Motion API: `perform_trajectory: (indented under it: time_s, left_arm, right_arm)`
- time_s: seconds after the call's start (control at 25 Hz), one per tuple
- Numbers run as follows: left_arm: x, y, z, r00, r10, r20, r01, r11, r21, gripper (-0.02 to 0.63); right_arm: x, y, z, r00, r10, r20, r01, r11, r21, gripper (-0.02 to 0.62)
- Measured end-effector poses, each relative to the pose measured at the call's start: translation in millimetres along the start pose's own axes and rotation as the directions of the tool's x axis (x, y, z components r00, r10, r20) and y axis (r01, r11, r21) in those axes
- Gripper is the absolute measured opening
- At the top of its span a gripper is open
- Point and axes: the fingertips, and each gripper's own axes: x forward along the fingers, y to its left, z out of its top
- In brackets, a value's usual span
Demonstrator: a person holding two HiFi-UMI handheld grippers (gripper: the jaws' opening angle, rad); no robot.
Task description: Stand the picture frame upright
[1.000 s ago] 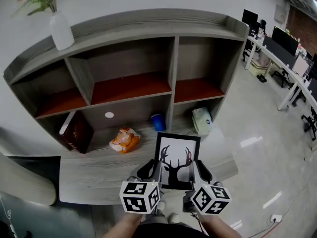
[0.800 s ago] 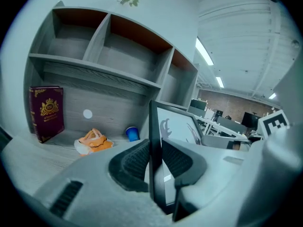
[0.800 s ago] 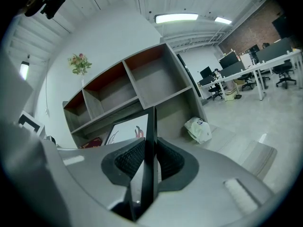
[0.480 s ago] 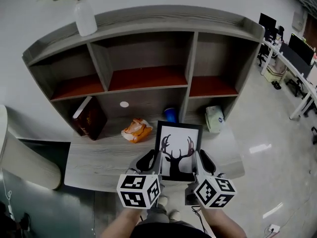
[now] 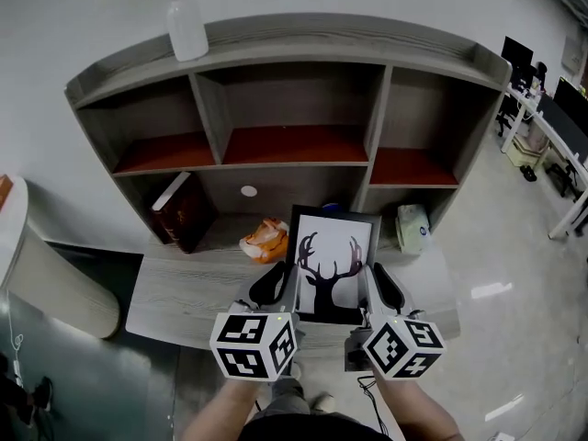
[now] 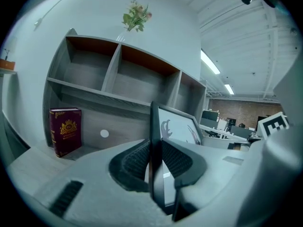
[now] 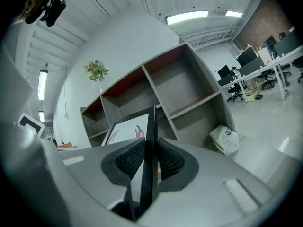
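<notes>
A black picture frame (image 5: pixel 329 266) with a deer-antler silhouette on white is held over the grey desk (image 5: pixel 184 288), tilted back toward me. My left gripper (image 5: pixel 274 288) is shut on the frame's left edge (image 6: pixel 155 150), which runs between the ribbed pads. On the opposite side my right gripper (image 5: pixel 381 288) is shut on the right edge (image 7: pixel 150 160). The frame's lower edge sits near the desk's front. Its back and any stand are hidden.
A grey shelf unit (image 5: pixel 303 53) rises behind the desk. In its bottom row stand a dark red book (image 5: pixel 182 214), an orange snack bag (image 5: pixel 265 242) and a white pack (image 5: pixel 413 228). A white vase (image 5: pixel 186 28) with a plant is on top. Office desks lie right.
The head view has swung so the shelf sits more to the right. The frame and both grippers stay gripped together and have lifted slightly toward the shelf.
</notes>
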Motion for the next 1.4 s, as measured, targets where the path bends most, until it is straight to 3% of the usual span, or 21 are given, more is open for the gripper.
perform_trajectory:
  time_s: [0.68, 1.4]
  left_arm:
    - [-1, 32, 58, 0.993, 0.037, 0.11, -0.037, 0.999, -0.002, 0.075]
    - [10, 45, 119, 0.975, 0.012, 0.222, -0.021, 0.999, 0.039, 0.075]
  right_arm:
    - [42, 46, 39, 0.993, 0.099, 0.059, -0.097, 0.995, -0.036, 0.074]
    - [74, 74, 87, 0.979, 0.133, 0.153, -0.121, 0.989, -0.082, 0.074]
